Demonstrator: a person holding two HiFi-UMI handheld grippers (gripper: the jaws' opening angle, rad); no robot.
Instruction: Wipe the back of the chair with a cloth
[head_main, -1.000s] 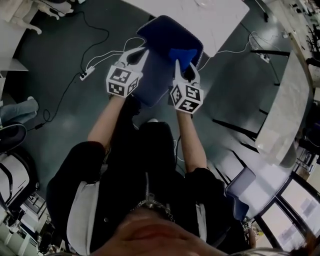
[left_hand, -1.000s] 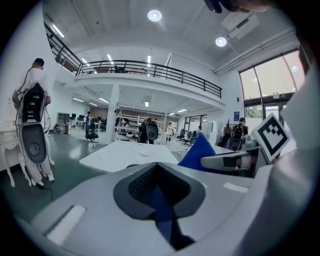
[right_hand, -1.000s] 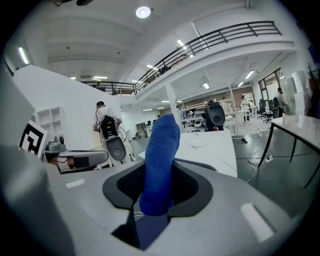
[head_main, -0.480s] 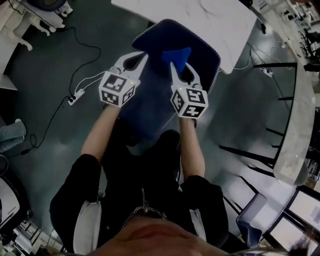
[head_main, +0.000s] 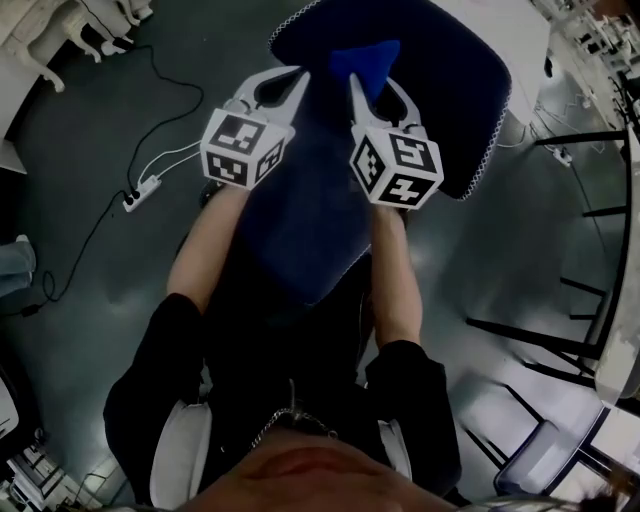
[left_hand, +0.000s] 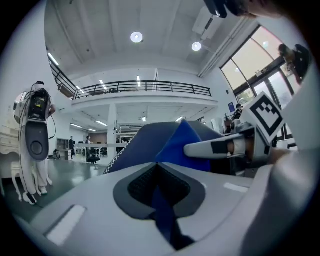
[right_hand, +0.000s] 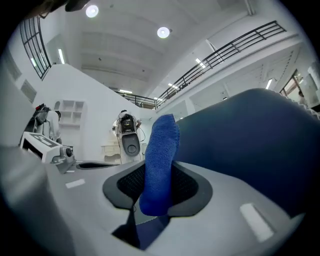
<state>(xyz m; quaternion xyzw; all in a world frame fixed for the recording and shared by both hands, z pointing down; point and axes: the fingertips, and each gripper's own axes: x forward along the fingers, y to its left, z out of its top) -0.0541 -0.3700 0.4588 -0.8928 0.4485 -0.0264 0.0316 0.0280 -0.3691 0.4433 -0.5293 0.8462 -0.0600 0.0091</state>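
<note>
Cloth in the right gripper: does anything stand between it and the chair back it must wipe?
Nothing visible does. The right gripper is shut on the blue cloth, and the cloth sits right beside the dark blue chair back with no object between them. Whether they touch cannot be told.

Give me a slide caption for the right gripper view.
Right gripper shut on a blue cloth, beside the dark blue chair back.

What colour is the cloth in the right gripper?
Bright blue cloth; clearest in the right gripper view.
</note>
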